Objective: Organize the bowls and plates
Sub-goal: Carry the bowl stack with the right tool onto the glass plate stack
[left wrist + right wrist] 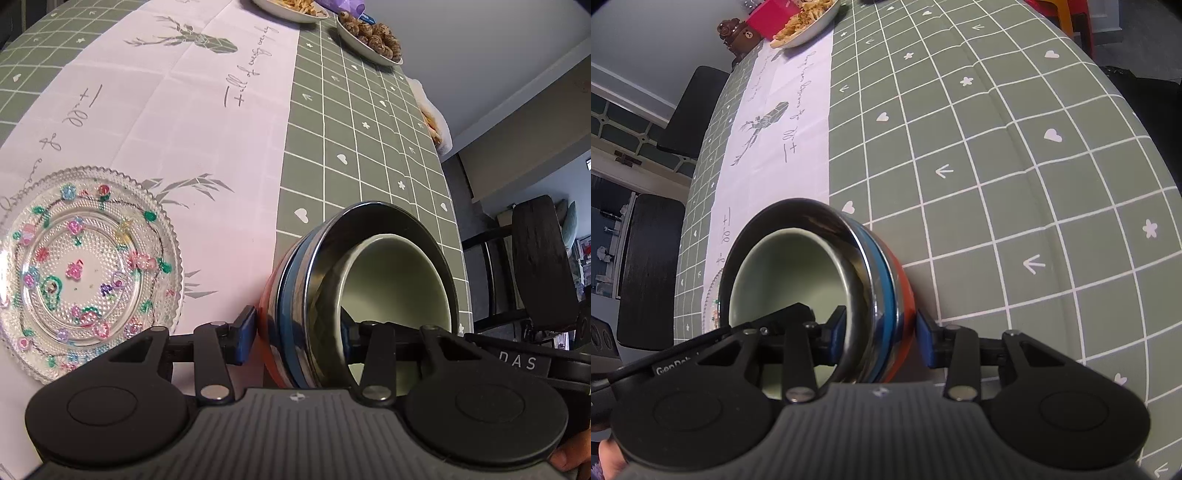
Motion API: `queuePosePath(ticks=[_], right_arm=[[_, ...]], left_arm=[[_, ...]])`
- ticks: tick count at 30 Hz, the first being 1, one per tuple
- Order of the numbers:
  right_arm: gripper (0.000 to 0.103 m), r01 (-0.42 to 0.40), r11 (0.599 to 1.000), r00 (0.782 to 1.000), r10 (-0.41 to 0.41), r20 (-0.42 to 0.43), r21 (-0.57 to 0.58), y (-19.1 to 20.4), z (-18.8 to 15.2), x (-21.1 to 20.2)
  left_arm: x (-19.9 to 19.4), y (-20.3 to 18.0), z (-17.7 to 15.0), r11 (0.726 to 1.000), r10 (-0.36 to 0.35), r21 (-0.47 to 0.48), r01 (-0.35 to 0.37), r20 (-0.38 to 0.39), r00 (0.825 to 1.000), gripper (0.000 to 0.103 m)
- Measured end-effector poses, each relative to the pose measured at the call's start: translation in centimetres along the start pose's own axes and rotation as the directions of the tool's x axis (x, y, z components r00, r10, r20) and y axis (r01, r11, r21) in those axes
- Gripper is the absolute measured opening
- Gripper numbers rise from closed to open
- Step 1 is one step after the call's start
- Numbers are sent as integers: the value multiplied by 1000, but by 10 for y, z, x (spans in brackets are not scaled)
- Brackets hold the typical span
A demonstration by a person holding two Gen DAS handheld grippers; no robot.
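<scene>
Left wrist view, going from the left edge: a clear glass plate [86, 271] painted with small flowers lies flat on the pale runner [207, 122], just beside the left gripper [295, 338]. At lower centre that gripper is clamped on the wall of a stack of bowls [295, 295], one blue pad outside against the orange shell and the other finger inside. The stack is a steel-lined orange and blue bowl with a pale green bowl [402, 280] nested in it, all tipped so the mouth faces right. Toward the upper right of the frame sit a dish of fries [295, 9] and a dish of round brown snacks [369, 37].

Right wrist view shows the same stack at lower centre, mouth turned left, with the right gripper [882, 334] closed over the opposite wall.

Both claws pinch smooth curved walls while the stack is tilted, so the green bowl, held by nothing visible, could slide out, or the steel rim could slip from the pads if either hand twists against the other.

Should the stack go down leftward, the glass plate is the nearest thing in its way; the green checked tablecloth [1015, 166] on the other side shows bare.
</scene>
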State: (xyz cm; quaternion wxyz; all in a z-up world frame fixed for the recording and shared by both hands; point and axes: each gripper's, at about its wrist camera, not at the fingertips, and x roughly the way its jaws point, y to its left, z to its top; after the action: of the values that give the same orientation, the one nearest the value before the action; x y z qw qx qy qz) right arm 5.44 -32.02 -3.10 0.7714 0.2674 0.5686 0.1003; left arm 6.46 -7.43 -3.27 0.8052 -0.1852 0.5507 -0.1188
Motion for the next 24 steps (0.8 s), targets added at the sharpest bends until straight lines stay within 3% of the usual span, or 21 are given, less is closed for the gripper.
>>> queuePosePath(ticks=[6,13,24], right_arm=[[39,-23,999,1000,23,5,-29,22,0,-8],[38,-52,992,999,52,-1,-118,76,6,-7],[37,-90,975,993,73,-92,-202,149,1,34]], left_arm=[[-26,5,7,1000,13,10,-13,17,1000,49],[-67,32,19,999,31,-27,-29,66,997,49],[-107,95,24,990,100,-112,-91,84,991,49]])
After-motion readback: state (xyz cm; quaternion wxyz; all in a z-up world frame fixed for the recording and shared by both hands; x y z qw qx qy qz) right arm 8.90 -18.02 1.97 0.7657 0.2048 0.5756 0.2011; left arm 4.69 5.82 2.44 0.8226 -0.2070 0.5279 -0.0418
